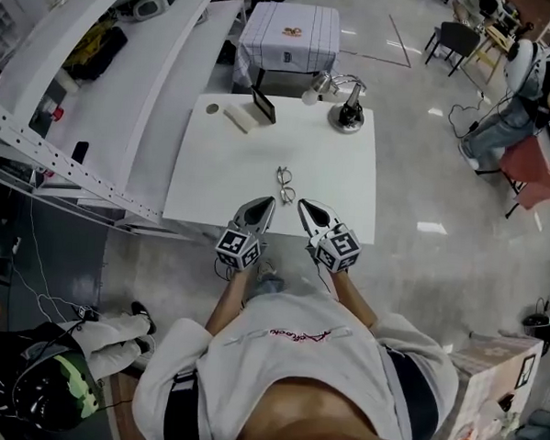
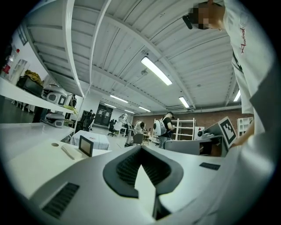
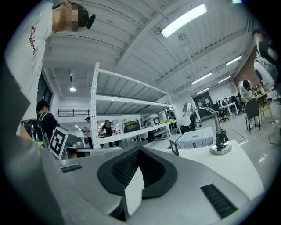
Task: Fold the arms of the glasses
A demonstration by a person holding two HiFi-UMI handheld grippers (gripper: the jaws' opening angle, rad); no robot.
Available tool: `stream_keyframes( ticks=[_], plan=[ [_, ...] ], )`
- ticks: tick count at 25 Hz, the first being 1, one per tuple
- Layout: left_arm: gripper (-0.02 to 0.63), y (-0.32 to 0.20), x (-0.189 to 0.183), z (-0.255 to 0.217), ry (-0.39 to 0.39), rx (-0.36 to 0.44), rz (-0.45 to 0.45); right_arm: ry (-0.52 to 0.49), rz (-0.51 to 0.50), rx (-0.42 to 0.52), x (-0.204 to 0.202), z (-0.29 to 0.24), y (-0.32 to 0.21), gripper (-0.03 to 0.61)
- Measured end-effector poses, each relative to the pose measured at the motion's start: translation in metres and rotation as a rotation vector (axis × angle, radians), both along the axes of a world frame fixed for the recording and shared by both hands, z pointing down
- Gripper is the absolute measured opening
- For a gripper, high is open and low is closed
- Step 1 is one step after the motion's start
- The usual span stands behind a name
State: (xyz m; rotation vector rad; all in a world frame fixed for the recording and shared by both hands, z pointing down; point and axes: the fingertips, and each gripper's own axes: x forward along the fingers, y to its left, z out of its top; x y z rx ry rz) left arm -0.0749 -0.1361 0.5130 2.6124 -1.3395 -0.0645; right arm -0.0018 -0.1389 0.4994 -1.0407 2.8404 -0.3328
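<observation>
A thin-framed pair of glasses (image 1: pixel 284 184) lies on the white table (image 1: pixel 222 179), just in front of both grippers; whether its arms are folded is too small to tell. My left gripper (image 1: pixel 270 202) hovers over the table's near edge, to the lower left of the glasses, shut and empty. My right gripper (image 1: pixel 302 206) is beside it, to the lower right of the glasses, also shut with nothing held. Neither touches the glasses. The left gripper view shows closed jaws (image 2: pixel 141 148) pointing level over the table. In the right gripper view the closed jaws (image 3: pixel 139 149) show the same. The glasses appear in neither gripper view.
At the table's far edge stand a desk lamp (image 1: pixel 347 113), a small dark upright frame (image 1: pixel 263 104), a white block (image 1: pixel 238 120) and a round disc (image 1: pixel 212 109). White shelving (image 1: pixel 99 76) runs along the left. A cloth-covered table (image 1: pixel 292 36) stands behind.
</observation>
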Motion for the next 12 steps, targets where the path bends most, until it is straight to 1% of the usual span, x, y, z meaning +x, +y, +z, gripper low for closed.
stream_keyframes(
  ticks=[5, 12],
  plan=[
    [0.021, 0.038, 0.027, 0.001, 0.005, 0.004, -0.008, 0.026, -0.001, 0.002, 0.026, 0.006, 0.039, 0.018],
    [0.021, 0.089, 0.047, 0.006, 0.005, 0.011, -0.024, 0.041, -0.001, 0.014, 0.046, 0.013, 0.089, 0.018]
  ],
)
